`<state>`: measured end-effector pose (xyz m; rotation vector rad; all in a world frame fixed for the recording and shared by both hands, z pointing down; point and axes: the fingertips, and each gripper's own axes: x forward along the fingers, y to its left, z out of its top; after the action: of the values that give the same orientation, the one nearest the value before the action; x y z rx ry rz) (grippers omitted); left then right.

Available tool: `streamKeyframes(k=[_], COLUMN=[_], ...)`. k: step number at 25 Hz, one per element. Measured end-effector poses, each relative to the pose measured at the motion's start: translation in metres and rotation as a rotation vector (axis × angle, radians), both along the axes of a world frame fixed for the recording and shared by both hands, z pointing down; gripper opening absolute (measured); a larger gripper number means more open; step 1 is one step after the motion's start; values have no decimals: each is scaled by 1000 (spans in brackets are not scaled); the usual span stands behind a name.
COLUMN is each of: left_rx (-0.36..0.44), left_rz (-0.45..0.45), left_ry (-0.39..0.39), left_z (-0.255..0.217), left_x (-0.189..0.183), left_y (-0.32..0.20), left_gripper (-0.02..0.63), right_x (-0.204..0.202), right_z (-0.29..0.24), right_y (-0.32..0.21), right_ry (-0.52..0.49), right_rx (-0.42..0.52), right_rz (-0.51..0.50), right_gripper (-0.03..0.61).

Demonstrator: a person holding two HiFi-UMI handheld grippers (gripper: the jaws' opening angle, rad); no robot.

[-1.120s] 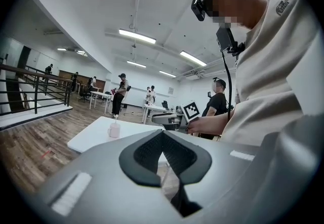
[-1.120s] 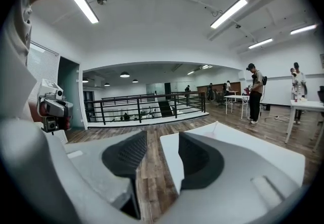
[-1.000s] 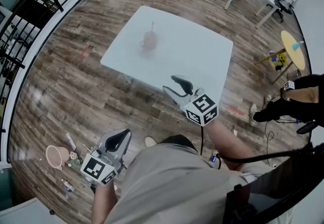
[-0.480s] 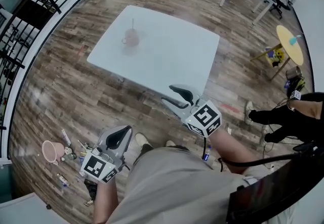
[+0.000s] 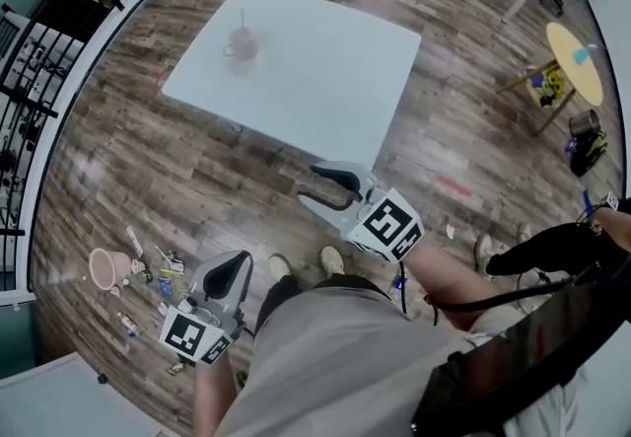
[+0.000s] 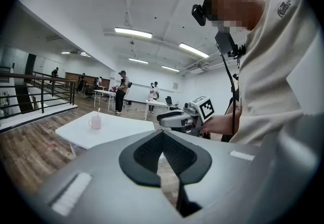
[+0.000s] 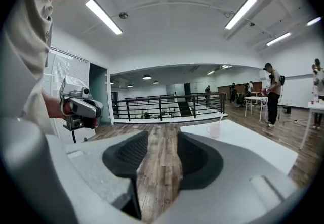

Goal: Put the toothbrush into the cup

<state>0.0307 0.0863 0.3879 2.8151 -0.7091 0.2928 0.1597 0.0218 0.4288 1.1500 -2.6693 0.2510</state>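
L gripper [image 5: 235, 263] is held low at the person's [image 5: 335, 356] side, jaws pressed together w/ nothing in them. R gripper [image 5: 311, 184] is out front over the wood floor [image 5: 148, 179], near the white table [image 5: 335, 80], jaws wide apart & empty, tho they've just been closing a touch. Toothbrush [image 5: 243, 20] stands upright in the pink cup [image 5: 240, 46] near the table's far-left corner, well apart from both grippers.
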Motion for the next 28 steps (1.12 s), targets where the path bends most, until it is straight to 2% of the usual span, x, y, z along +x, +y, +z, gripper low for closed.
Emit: streamKeyframes(k=[4,9,14,22,28], left_rx=[-5,30,47,25,17], left_rz=[21,77,108,119,146], left_ry=[7,36,49,48,61], left_z=[0,-11,-17,-8,-5], left_x=[3,0,-32,-98,-128], left_y=[17,34,59,106,127], left_gripper=[6,5,5,6,6], right_x=[-4,-18,-54,-114,-145], right_z=[-6,-12,-26,-31,-37], right_y=[21,50,78,130,163], right_ry=[1,27,36,48,58], right_rx=[12,10,29,33,40], right_rz=[0,10,23,38,51], right_gripper=[186,186,186,186,184])
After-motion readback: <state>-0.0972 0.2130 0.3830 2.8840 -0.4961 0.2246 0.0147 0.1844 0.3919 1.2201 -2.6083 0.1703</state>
